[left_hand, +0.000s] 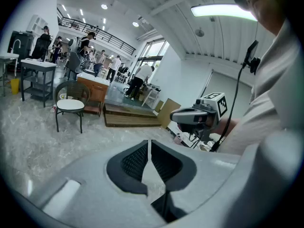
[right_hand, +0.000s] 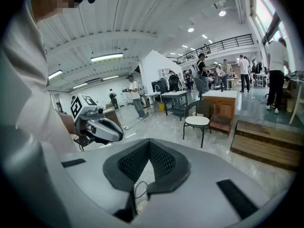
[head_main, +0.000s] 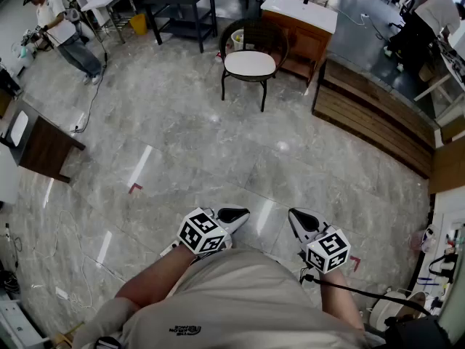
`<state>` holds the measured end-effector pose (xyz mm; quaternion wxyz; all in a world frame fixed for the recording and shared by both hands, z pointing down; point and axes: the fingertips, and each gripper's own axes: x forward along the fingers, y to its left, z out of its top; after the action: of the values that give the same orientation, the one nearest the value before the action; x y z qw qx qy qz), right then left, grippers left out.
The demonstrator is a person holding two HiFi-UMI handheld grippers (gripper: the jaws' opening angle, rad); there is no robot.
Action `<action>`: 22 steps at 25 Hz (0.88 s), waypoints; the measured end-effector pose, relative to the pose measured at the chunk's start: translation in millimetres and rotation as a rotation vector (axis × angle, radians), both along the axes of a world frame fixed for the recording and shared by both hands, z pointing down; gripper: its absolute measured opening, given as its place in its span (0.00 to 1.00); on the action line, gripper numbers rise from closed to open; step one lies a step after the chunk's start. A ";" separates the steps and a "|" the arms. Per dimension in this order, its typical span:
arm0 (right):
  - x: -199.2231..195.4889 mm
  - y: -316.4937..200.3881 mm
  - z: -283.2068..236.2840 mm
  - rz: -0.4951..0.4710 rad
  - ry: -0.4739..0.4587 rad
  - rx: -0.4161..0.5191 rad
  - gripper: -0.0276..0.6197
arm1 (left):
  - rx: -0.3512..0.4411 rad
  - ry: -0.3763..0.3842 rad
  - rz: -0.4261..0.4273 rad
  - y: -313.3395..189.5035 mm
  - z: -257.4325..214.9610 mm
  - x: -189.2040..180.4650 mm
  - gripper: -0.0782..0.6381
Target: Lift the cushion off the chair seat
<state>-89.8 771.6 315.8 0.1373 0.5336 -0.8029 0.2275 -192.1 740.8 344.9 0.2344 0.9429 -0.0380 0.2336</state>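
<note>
Two grippers sit low in the head view, close to the holder's body: the left gripper (head_main: 234,214) and the right gripper (head_main: 298,217), both over grey stone floor (head_main: 182,144). Well apart from them, at the top, the chair (head_main: 249,67) stands just off the near-left corner of the white-topped wooden counter (head_main: 298,11). The round white cushion (head_main: 249,62) lies flat on its seat, with nothing touching it. A stepped wooden platform (head_main: 370,115) runs away from the counter's right end.

Seen from the left gripper view, the left gripper (left_hand: 149,143) has its dark ribbed pads closed tip to tip, and nothing is caught between them. Far off at the left, the cushion (left_hand: 70,105) rests on the chair (left_hand: 71,109), in front of the counter's front edge (left_hand: 92,88). The right gripper (left_hand: 190,118) hangs at mid-right.

Seen from the right gripper view, the right gripper (right_hand: 149,142) is likewise closed and empty, its tips meeting. The cushion (right_hand: 196,121) lies on the chair (right_hand: 197,120), just off the counter's (right_hand: 221,103) left corner, and the left gripper (right_hand: 102,129) shows at the left.
</note>
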 end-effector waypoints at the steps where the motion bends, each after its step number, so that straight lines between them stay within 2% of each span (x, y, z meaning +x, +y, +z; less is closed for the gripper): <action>1: -4.7 -9.2 0.7 0.002 0.002 -0.001 0.06 | -0.001 0.000 0.001 -8.6 1.1 -6.4 0.15; 6: -24.4 -56.2 1.2 -0.004 0.022 0.010 0.06 | -0.009 0.014 0.009 -50.0 6.4 -31.2 0.15; 11: -28.5 -85.3 6.8 -0.039 0.009 -0.007 0.06 | -0.028 0.020 -0.042 -86.6 13.7 -33.2 0.15; 16: 10.9 -136.5 23.5 -0.066 -0.015 -0.029 0.06 | -0.035 0.020 -0.103 -132.6 21.1 1.0 0.15; 22: 64.3 -236.1 13.1 -0.183 0.002 0.041 0.07 | -0.030 -0.015 -0.213 -211.2 17.5 54.8 0.15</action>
<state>-25.5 535.5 328.9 0.1472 0.4609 -0.8527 0.1969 -137.4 529.6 362.4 0.2719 0.9281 -0.1363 0.2149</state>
